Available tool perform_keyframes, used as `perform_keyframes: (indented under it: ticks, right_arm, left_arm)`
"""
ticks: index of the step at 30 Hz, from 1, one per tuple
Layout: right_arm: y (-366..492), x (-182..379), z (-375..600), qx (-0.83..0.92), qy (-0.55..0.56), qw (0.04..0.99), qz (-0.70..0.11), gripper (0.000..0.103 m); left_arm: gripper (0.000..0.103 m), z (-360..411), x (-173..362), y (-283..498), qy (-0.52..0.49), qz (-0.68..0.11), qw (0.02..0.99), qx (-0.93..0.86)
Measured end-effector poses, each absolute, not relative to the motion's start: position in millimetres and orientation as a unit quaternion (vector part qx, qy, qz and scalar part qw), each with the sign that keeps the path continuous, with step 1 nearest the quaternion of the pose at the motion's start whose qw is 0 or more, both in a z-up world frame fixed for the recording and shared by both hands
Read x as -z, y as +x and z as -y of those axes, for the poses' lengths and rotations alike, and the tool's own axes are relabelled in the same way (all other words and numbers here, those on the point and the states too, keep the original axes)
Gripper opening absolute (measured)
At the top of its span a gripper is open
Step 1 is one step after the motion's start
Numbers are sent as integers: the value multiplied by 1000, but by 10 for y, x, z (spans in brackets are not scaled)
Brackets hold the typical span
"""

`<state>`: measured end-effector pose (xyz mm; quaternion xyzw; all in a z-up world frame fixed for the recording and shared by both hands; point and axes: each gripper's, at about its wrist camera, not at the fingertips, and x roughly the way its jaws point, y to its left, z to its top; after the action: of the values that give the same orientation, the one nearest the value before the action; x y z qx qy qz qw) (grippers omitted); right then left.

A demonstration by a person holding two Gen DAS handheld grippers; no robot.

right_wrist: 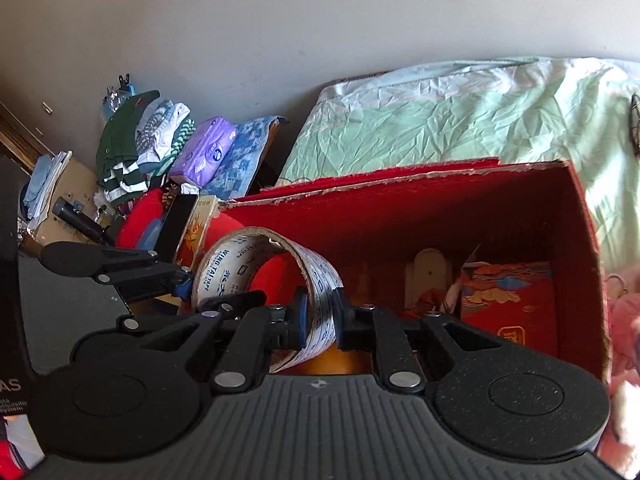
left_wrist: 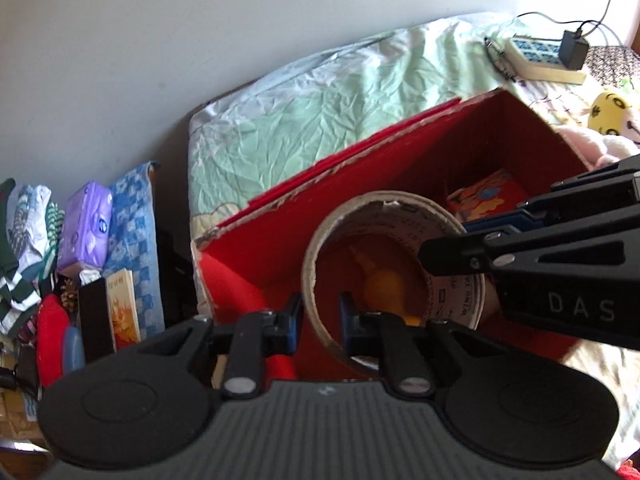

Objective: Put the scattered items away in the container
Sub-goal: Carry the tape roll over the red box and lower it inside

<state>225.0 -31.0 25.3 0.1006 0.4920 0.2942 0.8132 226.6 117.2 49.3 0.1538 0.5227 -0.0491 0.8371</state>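
both black grippers, left [left_wrist: 320, 318] and right [right_wrist: 320, 312], clamped on printed beige tape roll [right_wrist: 256, 276] over red cardboard box [right_wrist: 440, 208], red packet [right_wrist: 508, 304] already inside, roll not yet dropped

The red box [right_wrist: 440, 216] is left open at the top, though its floor is partly taken up by a printed packet [right_wrist: 508, 304] (right-hand corner) and a pale wooden piece [right_wrist: 430, 276].

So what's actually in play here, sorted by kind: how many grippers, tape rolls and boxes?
Grippers: 2, the left gripper and the right gripper, both clamped on the roll's wall
Tape rolls: 1, the tape roll, held over the box
Boxes: 1, the red box, open, with a red packet inside
Total: 4
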Motion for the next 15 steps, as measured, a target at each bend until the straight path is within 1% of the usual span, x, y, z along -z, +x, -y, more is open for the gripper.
perform_keyframes:
  ticks: [8, 15]
  right_arm:
    - [2525, 75, 91, -336, 74, 758, -554, 11]
    - [2638, 300, 40, -360, 45, 720, -591, 9]
  left_arm:
    - [12, -1131, -103, 2474, 215, -566, 796, -10]
    - [12, -1079, 78, 2552, 228, -593, 771, -29]
